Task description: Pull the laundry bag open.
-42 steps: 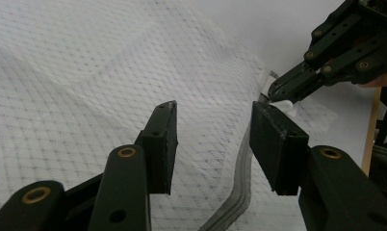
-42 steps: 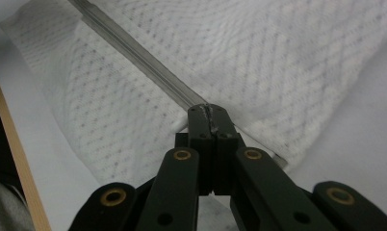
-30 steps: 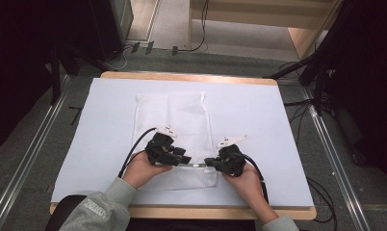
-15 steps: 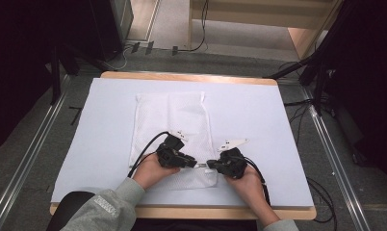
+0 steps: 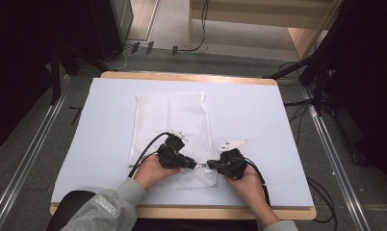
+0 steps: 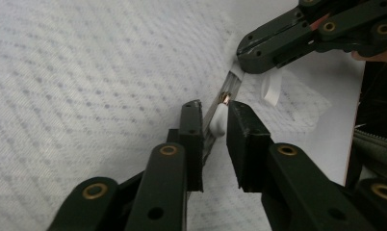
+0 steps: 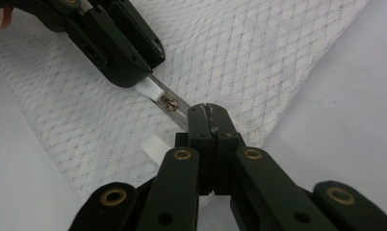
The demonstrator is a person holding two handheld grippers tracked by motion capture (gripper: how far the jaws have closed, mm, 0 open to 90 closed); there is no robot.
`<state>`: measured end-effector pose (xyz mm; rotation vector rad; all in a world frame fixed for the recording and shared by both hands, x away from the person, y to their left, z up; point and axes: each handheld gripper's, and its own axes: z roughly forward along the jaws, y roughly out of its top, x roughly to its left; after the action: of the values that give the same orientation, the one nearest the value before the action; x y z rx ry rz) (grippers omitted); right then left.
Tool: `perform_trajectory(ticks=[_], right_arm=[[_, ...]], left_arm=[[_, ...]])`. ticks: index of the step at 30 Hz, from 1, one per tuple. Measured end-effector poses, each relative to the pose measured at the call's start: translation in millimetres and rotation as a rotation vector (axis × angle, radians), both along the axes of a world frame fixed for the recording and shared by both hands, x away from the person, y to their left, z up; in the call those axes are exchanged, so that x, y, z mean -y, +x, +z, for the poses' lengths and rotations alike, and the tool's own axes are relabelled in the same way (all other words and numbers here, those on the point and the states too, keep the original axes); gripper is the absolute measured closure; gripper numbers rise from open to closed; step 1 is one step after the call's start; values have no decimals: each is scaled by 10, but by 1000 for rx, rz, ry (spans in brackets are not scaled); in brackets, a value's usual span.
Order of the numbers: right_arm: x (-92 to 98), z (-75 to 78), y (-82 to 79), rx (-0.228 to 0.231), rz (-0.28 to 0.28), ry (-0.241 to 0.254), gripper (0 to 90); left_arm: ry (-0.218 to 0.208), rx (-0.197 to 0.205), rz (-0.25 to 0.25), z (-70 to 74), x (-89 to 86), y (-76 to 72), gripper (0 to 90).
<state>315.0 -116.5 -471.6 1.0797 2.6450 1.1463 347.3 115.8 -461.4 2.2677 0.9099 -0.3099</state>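
At the mesh bag's (image 5: 171,129) near edge, right gripper (image 7: 207,111) clamps the zipper end; left gripper (image 6: 212,115), just closing, pinches the white pull (image 6: 220,119). Zipping remains.

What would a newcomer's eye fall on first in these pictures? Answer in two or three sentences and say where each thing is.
First, the two black claws meeting tip to tip near the table's front edge: the left claw and the right claw. Between them runs a zipper strip at the near end of a white mesh bag, which lies flat on the white table cover. The right claw is shut on the strip; the left claw's jaws, which have just been closing, hold the white zipper pull.
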Motion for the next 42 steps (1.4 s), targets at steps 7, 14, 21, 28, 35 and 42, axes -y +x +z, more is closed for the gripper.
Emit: perform_trajectory(ticks=[7, 14, 21, 28, 35, 42], right_arm=[[0, 0, 1, -2, -1, 1, 900], [5, -2, 4, 0, 1, 0, 900], [6, -1, 2, -3, 1, 0, 900], [5, -1, 2, -2, 1, 0, 900], [8, -1, 4, -5, 0, 3, 900], [14, 0, 9, -8, -4, 3, 900]], left_arm=[[-21, -4, 3, -19, 37, -16, 759], [-24, 2, -13, -21, 51, -26, 756], [-11, 7, -32, 6, 50, -59, 758], [-30, 9, -38, -32, 126, -75, 770], [-31, 10, -31, -56, 128, -27, 858], [-32, 3, -35, -60, 146, -3, 867]])
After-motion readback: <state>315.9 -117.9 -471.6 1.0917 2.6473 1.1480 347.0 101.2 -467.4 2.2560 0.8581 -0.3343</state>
